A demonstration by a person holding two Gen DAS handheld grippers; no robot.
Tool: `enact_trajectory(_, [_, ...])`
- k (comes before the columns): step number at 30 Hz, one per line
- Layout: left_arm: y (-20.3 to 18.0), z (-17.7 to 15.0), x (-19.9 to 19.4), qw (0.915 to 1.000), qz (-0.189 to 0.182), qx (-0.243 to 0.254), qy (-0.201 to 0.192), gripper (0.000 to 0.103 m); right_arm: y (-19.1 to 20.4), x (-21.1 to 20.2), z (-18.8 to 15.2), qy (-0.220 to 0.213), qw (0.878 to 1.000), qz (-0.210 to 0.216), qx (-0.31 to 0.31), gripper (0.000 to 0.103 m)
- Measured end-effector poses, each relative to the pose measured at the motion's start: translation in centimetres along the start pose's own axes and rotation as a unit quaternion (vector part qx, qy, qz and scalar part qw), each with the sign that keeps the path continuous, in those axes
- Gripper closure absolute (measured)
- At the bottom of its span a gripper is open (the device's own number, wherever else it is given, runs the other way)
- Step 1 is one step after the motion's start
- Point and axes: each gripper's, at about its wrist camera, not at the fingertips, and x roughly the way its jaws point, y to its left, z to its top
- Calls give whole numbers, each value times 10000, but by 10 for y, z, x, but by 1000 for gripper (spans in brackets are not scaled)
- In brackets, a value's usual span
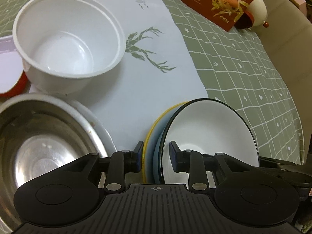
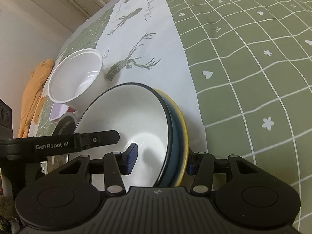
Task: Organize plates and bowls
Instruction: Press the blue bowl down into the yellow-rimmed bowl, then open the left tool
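A white bowl with a dark rim (image 1: pixel 210 132) is nested in a blue bowl (image 1: pixel 156 156) on a yellow-rimmed plate (image 1: pixel 145 152), over the white deer-print runner (image 1: pixel 156 74). My left gripper (image 1: pixel 156 156) straddles the stack's left rim, one pad outside the yellow rim and one inside the white bowl. There is a gap at the inner pad. My right gripper (image 2: pixel 160 159) straddles the opposite rim of the white bowl (image 2: pixel 126 120), its inner pad well clear of the wall. Both grippers are open.
A white plastic tub (image 1: pixel 66 39) stands at the back left. A steel bowl (image 1: pixel 39 146) rests in a white dish at the near left, with a red bowl (image 1: pixel 11 85) beyond. A red box (image 1: pixel 220 0) is at the far right. An orange cloth (image 2: pixel 33 89) hangs off the table.
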Motion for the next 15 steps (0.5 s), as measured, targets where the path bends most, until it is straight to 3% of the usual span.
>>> enact_trajectory(6, [-4,5,0,9996,152,202,-127,72,10,5,10,-229,9991,-264,-228,50])
enact_trajectory(15, [0,19,-11,9989,171,254,-369,72,16,6,28,-414,9985,-297,-201,50])
